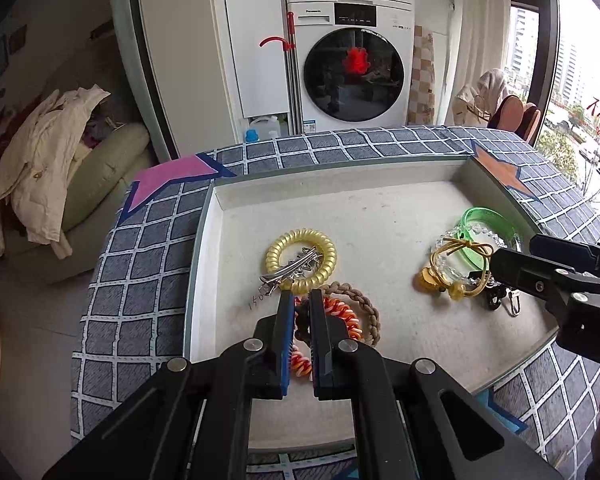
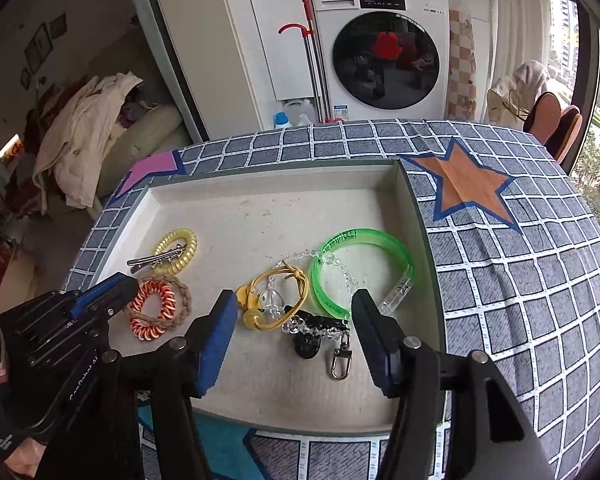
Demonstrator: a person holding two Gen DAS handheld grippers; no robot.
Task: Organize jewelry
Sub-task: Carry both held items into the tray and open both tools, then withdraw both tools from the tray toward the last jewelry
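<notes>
A shallow white tray (image 1: pixel 340 168) (image 2: pixel 260 174) holds the jewelry. At its left lie a yellow spiral tie (image 1: pixel 274 252) (image 2: pixel 190 240) with a silver clip (image 1: pixel 288 270) (image 2: pixel 156 258) across it, an orange-white spiral tie (image 1: pixel 344 312) (image 2: pixel 140 322) and a brown braided band (image 1: pixel 366 300) (image 2: pixel 182 300). My left gripper (image 1: pixel 302 308) (image 2: pixel 126 286) is shut, its tips over the band's left edge; a grip does not show. My right gripper (image 2: pixel 294 308) (image 1: pixel 516 256) is open above a yellow cord tie (image 2: pixel 260 280) (image 1: pixel 440 254), a clear bead chain (image 2: pixel 342 270) and a black clip (image 2: pixel 308 346). A green bangle (image 2: pixel 364 236) (image 1: pixel 484 214) lies beyond.
The tray sits on a blue checked tablecloth (image 2: pixel 520 300) with a pink star (image 1: pixel 168 184) and an orange star (image 2: pixel 468 188). A silver clasp (image 2: pixel 340 360) lies by the black clip. Beyond the table stand a washing machine (image 1: pixel 352 76), a sofa with clothes (image 1: pixel 60 152) and chairs (image 2: pixel 552 120).
</notes>
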